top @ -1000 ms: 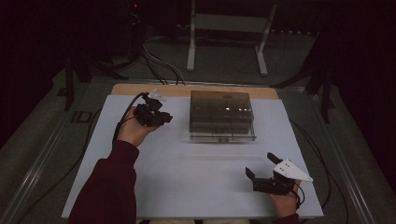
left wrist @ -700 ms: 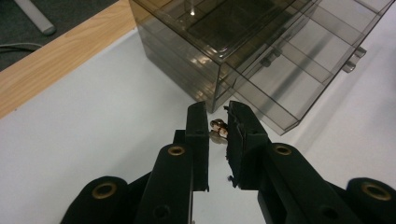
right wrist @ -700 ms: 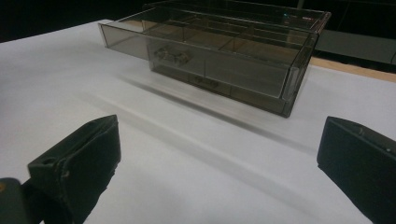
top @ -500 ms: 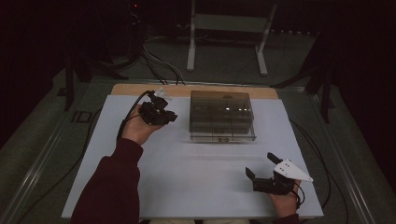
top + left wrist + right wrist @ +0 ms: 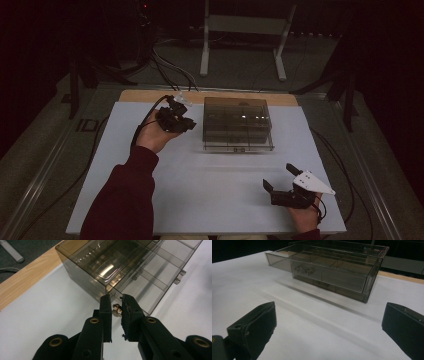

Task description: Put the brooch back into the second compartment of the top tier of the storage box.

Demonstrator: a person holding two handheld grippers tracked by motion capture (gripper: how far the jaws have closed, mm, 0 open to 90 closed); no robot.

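Left gripper [image 5: 117, 311] clamped on small brass-coloured piece [image 5: 116, 309] just beside smoky drawer box [image 5: 237, 123] — right gripper [image 5: 281, 179] released, well apart from box.

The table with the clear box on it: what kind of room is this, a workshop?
Probably a recording lab: a white-covered table, cables across the floor, a metal stand behind, dark surroundings.

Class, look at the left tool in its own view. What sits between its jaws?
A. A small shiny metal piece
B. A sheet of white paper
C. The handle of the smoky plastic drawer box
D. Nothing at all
A: in the left gripper view the left tool has its jaws nearly together on a small shiny metal piece, just short of the drawer box.
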